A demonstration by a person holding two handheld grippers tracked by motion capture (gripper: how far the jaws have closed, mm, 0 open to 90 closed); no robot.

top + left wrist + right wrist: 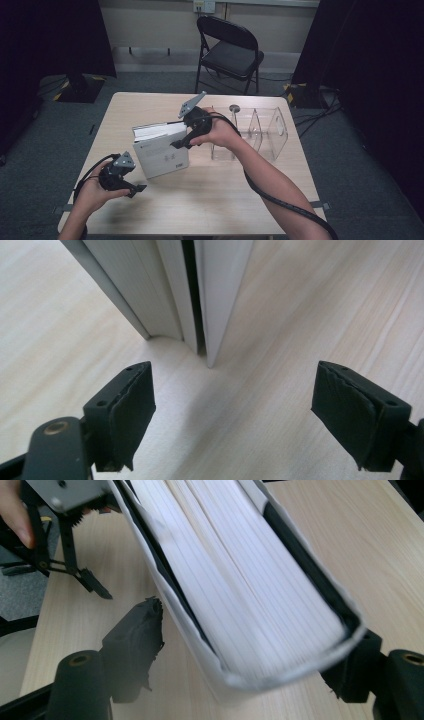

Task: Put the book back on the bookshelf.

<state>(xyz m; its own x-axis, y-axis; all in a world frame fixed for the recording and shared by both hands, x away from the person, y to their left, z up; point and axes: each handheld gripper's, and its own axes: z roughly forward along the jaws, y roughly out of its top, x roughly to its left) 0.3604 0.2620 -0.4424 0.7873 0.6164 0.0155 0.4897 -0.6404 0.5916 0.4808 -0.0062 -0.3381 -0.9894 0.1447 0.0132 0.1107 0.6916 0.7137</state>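
High view: a thick white book (159,148) stands on end near the middle of the pale wooden desk (210,210). The right gripper (176,145) reaches over its top edge. The left gripper (141,188) sits low by the desk's left front corner, just beside the book. A clear plastic box (267,131) stands toward the right edge.

Left gripper view: its jaws are wide apart with nothing between them, and the book's bottom corner (192,295) stands just ahead on the desk.

Right gripper view: the book's page edge (240,580) lies between the jaws. One jaw touches the cover. The other jaw stands off, so the book is not squeezed.
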